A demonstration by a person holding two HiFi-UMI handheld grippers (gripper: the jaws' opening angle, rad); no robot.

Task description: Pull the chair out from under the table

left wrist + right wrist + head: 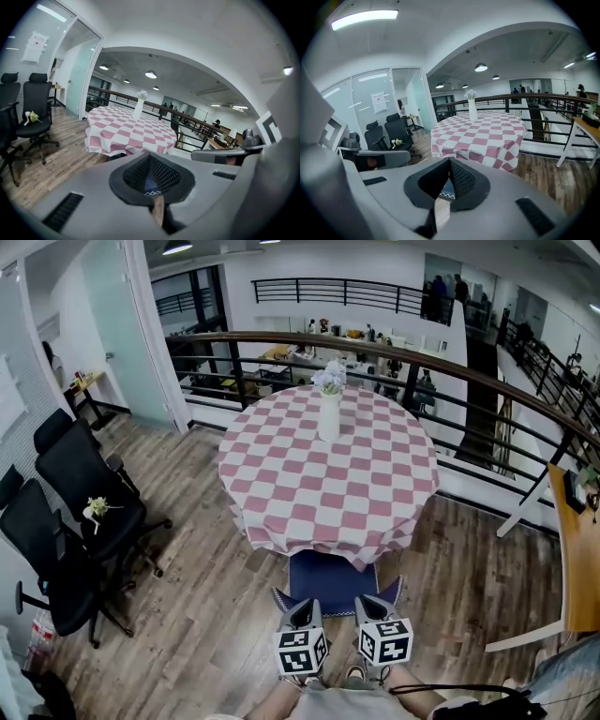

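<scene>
Chair [333, 579] | back clamped between fingers [161, 176] | left gripper [302, 608], right gripper [373, 605]

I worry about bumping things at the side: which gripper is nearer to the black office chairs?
Left. The left gripper has the black office chairs off to its left; the right gripper lies beyond it, farther away.
</scene>
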